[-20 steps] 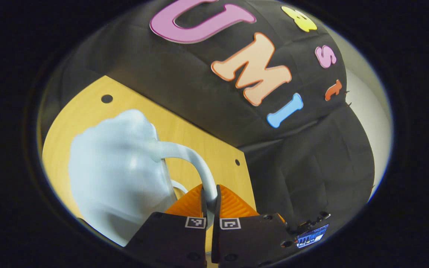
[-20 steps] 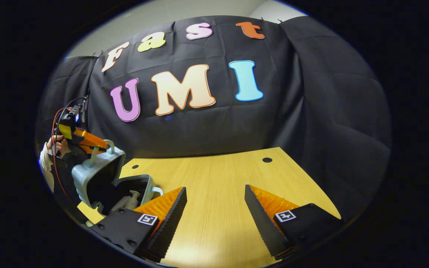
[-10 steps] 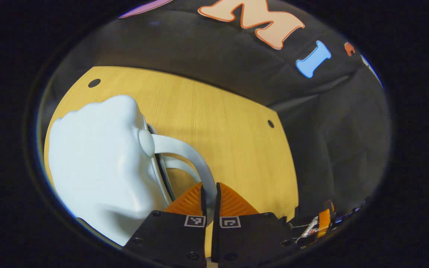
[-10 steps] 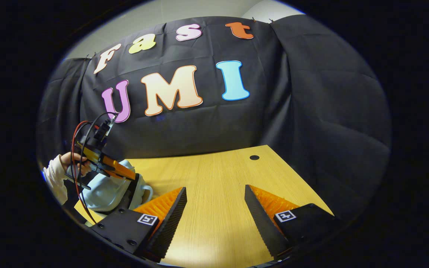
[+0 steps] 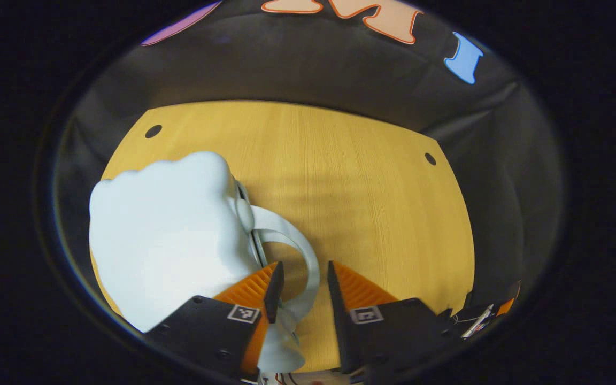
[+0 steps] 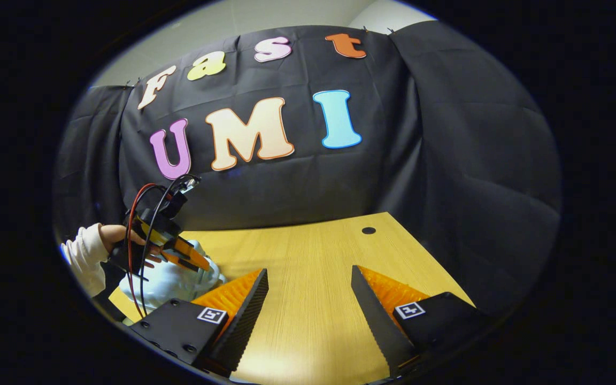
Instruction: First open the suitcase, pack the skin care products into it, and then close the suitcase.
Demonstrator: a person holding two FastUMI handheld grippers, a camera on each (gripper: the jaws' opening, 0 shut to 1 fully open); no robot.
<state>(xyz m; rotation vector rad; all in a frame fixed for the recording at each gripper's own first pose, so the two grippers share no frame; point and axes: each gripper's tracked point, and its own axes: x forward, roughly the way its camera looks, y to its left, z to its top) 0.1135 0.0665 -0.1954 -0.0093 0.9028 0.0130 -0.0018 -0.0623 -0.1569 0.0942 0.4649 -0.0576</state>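
The pale blue suitcase (image 5: 171,230) lies shut on the wooden table (image 5: 351,182), its lid down on its base. Its curved handle (image 5: 300,262) arcs between the fingers of my left gripper (image 5: 301,278), which stands open with a gap on both sides of the handle. In the right gripper view the suitcase (image 6: 171,280) sits at the table's left end, under the left gripper (image 6: 198,262) and the hand (image 6: 121,238) that holds it. My right gripper (image 6: 308,299) hovers open over the table, nothing between its fingers. The skin care products are hidden inside.
The black cloth wall (image 6: 308,176) closes off the far side and the right of the table. Two small dark holes (image 5: 153,131) mark the table's far corners. Red and black cables (image 6: 142,214) hang from the left gripper.
The suitcase lid has come down from half open to fully shut. My left gripper followed it down, then opened and let go of the handle. The right gripper has stayed put.
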